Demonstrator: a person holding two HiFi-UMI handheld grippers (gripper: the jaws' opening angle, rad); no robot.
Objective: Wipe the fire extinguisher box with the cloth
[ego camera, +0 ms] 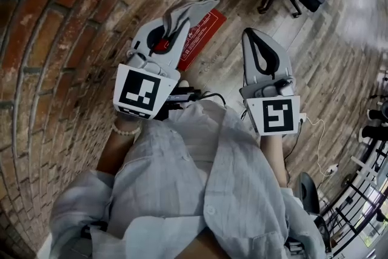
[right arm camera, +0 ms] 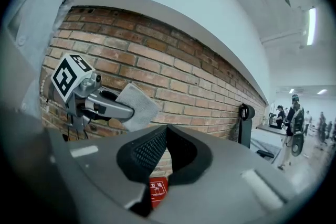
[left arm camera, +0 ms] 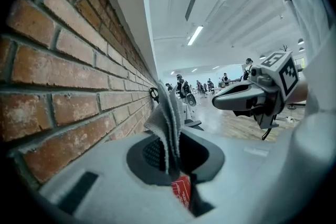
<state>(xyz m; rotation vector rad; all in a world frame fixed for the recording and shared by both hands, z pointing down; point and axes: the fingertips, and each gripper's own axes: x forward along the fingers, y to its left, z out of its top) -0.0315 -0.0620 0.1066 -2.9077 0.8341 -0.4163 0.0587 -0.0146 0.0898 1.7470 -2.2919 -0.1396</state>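
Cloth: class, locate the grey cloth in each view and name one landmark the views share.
Head view: cloth upper centre, at the left gripper's tip.
Left gripper view: centre, pinched between the jaws.
Right gripper view: left of centre, against the brick wall.
Shared landmark: the red box, low between the jaws in both gripper views.

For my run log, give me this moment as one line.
left gripper: shut on cloth | right gripper: shut, empty | fire extinguisher box: below both, by brick wall | wiping: not begun, cloth off box
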